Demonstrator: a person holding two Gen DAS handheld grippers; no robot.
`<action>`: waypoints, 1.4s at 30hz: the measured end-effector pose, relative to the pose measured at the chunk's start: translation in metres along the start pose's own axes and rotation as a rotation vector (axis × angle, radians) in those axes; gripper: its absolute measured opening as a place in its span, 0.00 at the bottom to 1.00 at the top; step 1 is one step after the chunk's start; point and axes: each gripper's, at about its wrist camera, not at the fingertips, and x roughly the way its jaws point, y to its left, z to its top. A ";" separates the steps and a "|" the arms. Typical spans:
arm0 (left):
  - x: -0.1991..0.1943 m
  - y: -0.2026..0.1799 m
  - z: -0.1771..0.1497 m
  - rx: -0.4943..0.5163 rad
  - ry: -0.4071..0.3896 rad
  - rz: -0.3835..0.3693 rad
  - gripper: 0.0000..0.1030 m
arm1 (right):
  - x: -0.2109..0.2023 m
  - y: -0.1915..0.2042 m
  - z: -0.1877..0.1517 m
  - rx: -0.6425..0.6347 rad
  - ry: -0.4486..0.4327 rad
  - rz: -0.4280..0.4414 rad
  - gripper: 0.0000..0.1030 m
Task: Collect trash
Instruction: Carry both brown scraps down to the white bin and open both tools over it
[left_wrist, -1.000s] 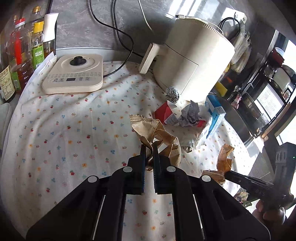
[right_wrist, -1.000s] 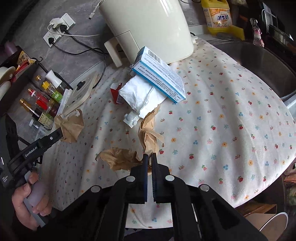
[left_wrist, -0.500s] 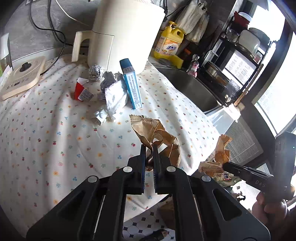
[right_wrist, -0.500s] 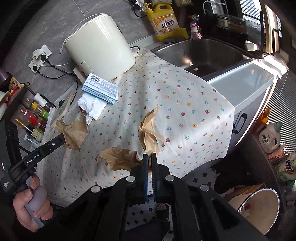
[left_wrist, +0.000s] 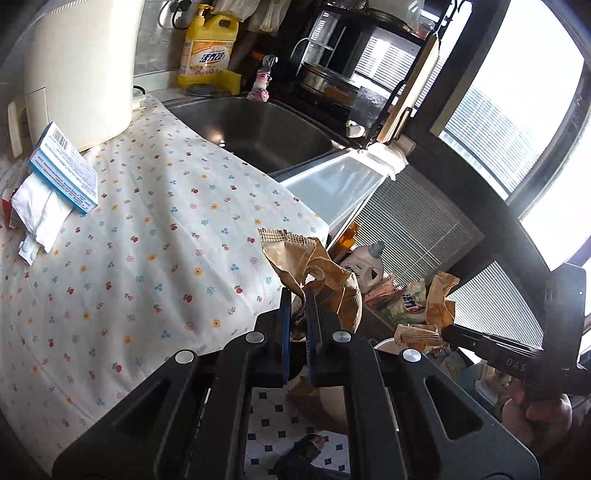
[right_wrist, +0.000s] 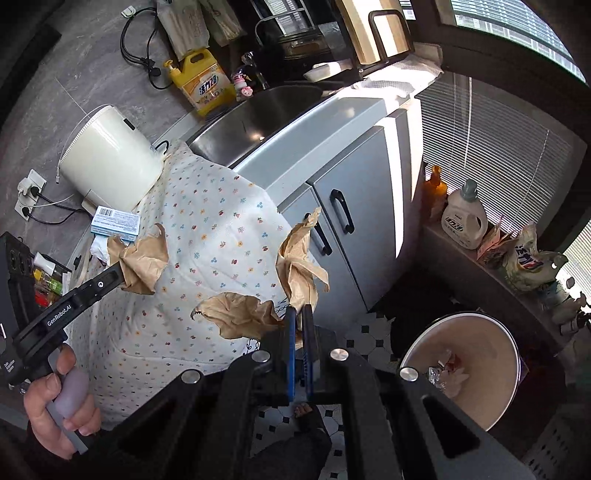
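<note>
Pinching a crumpled scrap of brown paper (left_wrist: 314, 266), the left gripper (left_wrist: 296, 295) is holding its jaws nearly closed, the stiff, creased sheet fanning up past its tips with a serrated top edge. Clamping just as tightly, the right gripper (right_wrist: 300, 312) is gripping a second torn brown paper scrap (right_wrist: 266, 299) that is splaying into two ragged lobes, one to the left of its jaws and one above them. Beyond both sets of jaws the soft flower-print tablecloth (left_wrist: 140, 236) is draping over the counter edge, with a blue and white carton (left_wrist: 62, 170) and a white tissue pack (left_wrist: 40, 214) lying far off to the left. Below and right of the right jaws a round, pale-lined trash bin (right_wrist: 491, 373) is standing open on the tiled floor, shiny wrappers already inside. Since a second ago both grippers are swinging away from the table centre, the cream appliance (right_wrist: 110, 162) is sliding off to the side, and the steel sink (left_wrist: 266, 129) and bin are coming into view.
</note>
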 end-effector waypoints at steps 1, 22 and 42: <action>0.006 -0.010 -0.001 0.014 0.010 -0.011 0.07 | -0.004 -0.010 -0.002 0.015 -0.001 -0.012 0.05; 0.116 -0.153 -0.065 0.147 0.233 -0.186 0.07 | -0.047 -0.172 -0.068 0.205 0.045 -0.246 0.57; 0.162 -0.210 -0.102 0.175 0.351 -0.289 0.37 | -0.072 -0.225 -0.084 0.252 0.043 -0.311 0.54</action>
